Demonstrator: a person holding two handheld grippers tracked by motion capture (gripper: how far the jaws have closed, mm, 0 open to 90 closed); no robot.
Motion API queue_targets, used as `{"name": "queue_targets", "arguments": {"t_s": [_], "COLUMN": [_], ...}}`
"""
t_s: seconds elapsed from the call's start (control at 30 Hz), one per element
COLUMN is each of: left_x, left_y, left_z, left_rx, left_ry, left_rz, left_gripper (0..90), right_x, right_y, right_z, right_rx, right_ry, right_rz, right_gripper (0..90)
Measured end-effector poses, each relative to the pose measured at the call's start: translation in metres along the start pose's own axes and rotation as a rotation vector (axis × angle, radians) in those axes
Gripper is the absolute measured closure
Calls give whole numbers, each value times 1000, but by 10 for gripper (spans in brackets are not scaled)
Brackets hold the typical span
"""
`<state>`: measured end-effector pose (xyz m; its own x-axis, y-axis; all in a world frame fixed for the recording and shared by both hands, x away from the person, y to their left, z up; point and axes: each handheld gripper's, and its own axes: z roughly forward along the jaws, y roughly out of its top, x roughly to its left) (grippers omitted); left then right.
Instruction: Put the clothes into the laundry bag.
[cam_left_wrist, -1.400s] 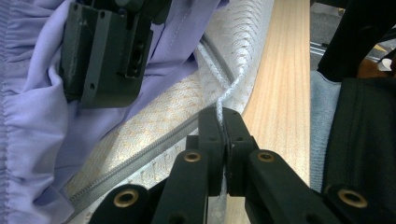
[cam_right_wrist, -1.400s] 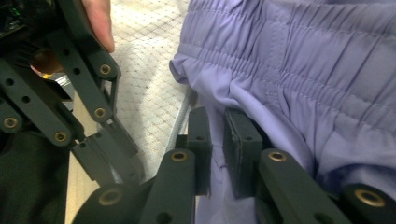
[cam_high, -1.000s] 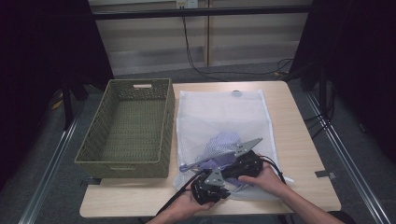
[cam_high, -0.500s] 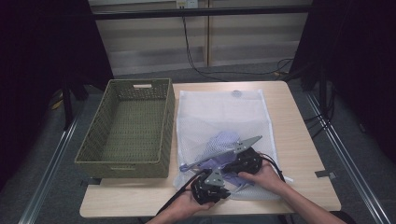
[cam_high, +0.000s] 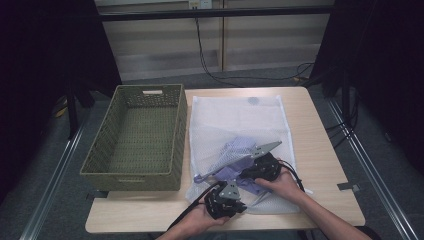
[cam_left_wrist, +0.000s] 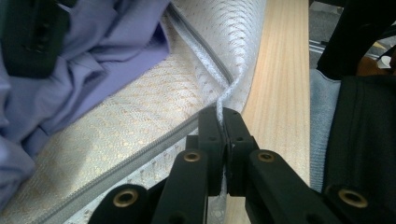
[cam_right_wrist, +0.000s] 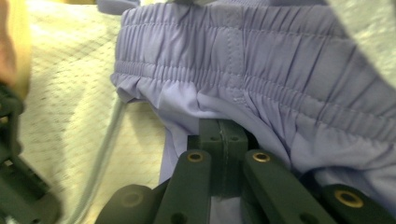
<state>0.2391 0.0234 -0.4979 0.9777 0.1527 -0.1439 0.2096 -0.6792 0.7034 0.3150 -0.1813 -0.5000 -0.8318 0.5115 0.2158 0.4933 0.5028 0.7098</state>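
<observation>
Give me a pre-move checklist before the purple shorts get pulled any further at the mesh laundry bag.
1. Left claw clamped on the edge of the mesh laundry bag: ok, the jaws are shut on the white mesh by the zipper.
2. Right claw gripping the purple shorts: ok, its jaws have just closed on the cloth below the elastic waistband.
3. Bag opening held apart: cannot tell how wide it stands.
4. Shorts lying at the bag's near end: ok in the high view; whether they are fully inside, cannot tell.
5. Woven basket out of the way: ok, it sits left of the bag on the table.
</observation>
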Motion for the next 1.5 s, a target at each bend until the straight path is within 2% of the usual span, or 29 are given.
{"name": "queue_targets", "arguments": {"t_s": [0.03, 0.1, 0.13, 0.2, 0.33, 0.37, 0.67, 0.8, 0.97, 1.1, 1.5], "left_x": [0, 0, 0, 1, 1, 2, 1, 1, 1, 1, 2], "left_y": [0, 0, 1, 1, 0, 0, -1, 0, 0, 0, 0], "left_z": [1, 0, -2, -2, 1, -1, 1, 1, 1, 1, 1], "left_rx": [-12, -5, 30, 26, -10, 8, -13, -12, -12, -13, -10], "left_ry": [9, 5, 15, 11, -4, -1, -4, -4, -4, -8, -7], "left_rz": [-3, 0, 12, 11, -13, -14, -13, -10, -12, -13, -6], "left_gripper": [883, 883, 883, 883, 883, 883, 884, 884, 883, 884, 883], "right_x": [-1, -4, -5, -7, -8, -9, -19, -23, -32, -32, -45], "right_y": [0, 1, 1, 1, 1, 1, 7, 9, 12, 12, 15], "right_z": [0, 0, 0, 0, -1, -1, 3, 2, 4, 4, 4], "right_rx": [-1, -1, -8, -8, -8, -6, -21, -18, -27, -26, -46], "right_ry": [-4, -13, -16, -7, -21, -26, -59, -81, -84, -96, -136], "right_rz": [6, 5, 3, 12, 4, 10, 20, 16, 39, 28, 54], "right_gripper": [900, 900, 900, 900, 900, 900, 900, 900, 900, 900, 900]}}
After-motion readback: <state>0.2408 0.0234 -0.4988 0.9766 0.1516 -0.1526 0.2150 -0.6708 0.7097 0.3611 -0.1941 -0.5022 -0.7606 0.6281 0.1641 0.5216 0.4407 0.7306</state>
